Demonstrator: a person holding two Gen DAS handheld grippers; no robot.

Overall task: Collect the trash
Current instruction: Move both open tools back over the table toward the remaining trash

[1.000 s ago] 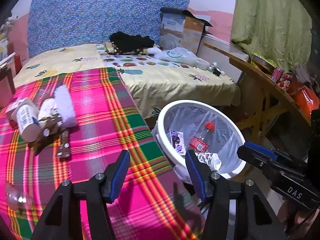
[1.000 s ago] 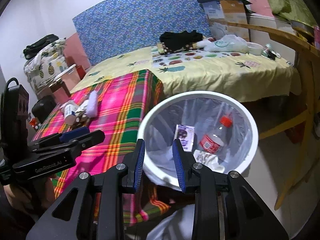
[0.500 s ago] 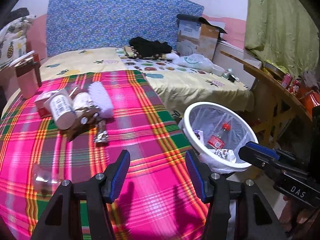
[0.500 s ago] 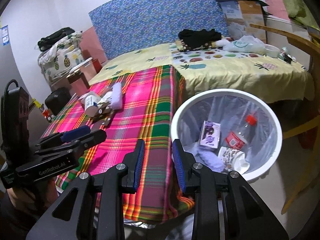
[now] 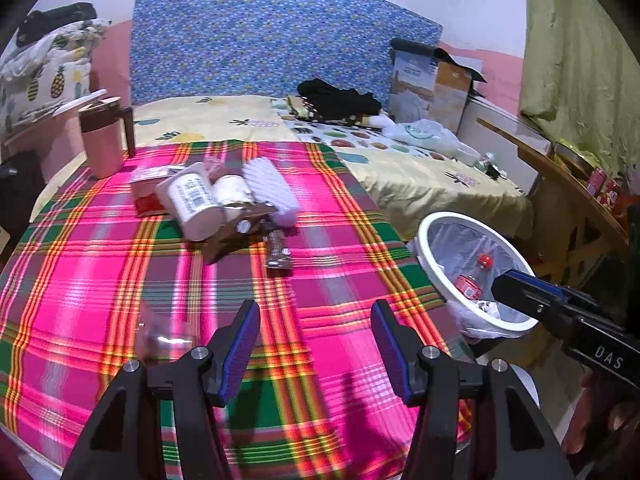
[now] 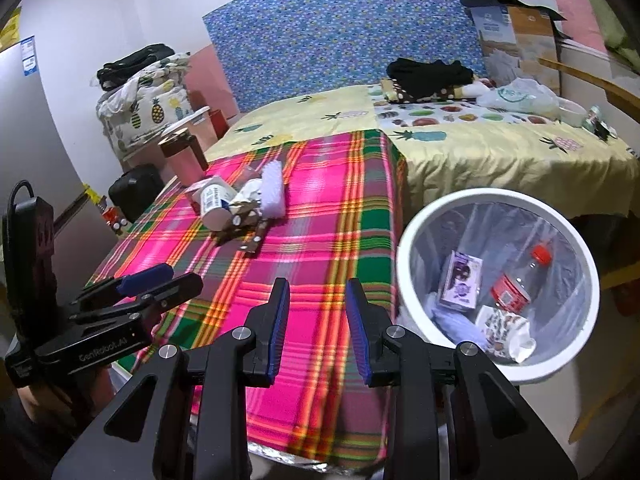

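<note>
A pile of trash (image 5: pixel 224 204) lies on the pink plaid cloth: a white labelled cylinder (image 5: pixel 192 204), a lavender roll (image 5: pixel 272 188), brown wrappers (image 5: pixel 276 252); it also shows in the right wrist view (image 6: pixel 240 212). A clear crumpled piece (image 5: pixel 164 336) lies near the front left. The white bin (image 6: pixel 496 216) beside the table holds a red-capped bottle (image 6: pixel 520 276), a small box and paper. My left gripper (image 5: pixel 316 352) is open and empty above the cloth. My right gripper (image 6: pixel 316 320) is open and empty over the table's edge, next to the bin.
A pink lidded mug (image 5: pixel 102 140) stands at the table's far left. A bed with yellow sheets (image 5: pixel 420 168) lies behind, with black clothes and a cardboard box (image 5: pixel 432 84). A wooden shelf (image 5: pixel 560 176) with cans is at the right.
Both grippers have moved left and back from the bin toward the table. The trash pile now sits nearer the middle of both views. Both stay open and empty.
</note>
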